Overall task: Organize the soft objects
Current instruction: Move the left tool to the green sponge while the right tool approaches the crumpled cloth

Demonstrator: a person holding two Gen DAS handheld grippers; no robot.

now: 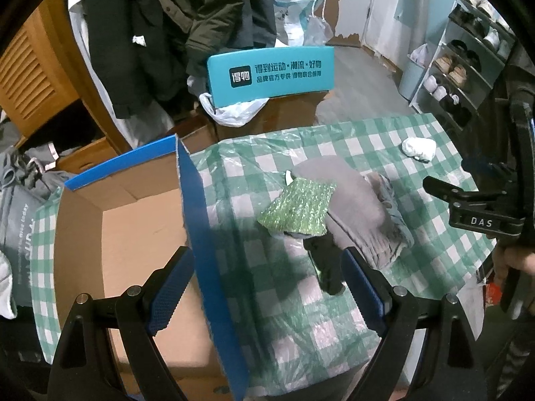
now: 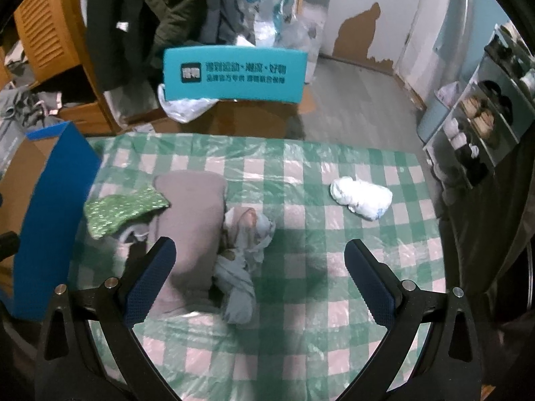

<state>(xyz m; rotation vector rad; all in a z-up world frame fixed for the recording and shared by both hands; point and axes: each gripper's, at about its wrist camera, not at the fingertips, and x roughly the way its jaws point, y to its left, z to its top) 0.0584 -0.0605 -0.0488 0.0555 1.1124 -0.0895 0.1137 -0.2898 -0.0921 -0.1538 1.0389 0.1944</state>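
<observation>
An open cardboard box (image 1: 140, 220) with blue flaps sits at the left edge of the checked worktop (image 1: 434, 234). Beside it lies a heap: green sparkly cloth (image 1: 297, 207), grey garment (image 1: 351, 200), dark sock (image 1: 327, 264). Farther right, a white bundle (image 2: 361, 197) lies apart. The left gripper (image 1: 264, 284) and right gripper (image 2: 260, 280) hover with fingers spread, empty.

left tool (image 1: 267, 287) fingers spread wide, empty; right tool (image 2: 259, 282) likewise spread, holding nothing.
</observation>
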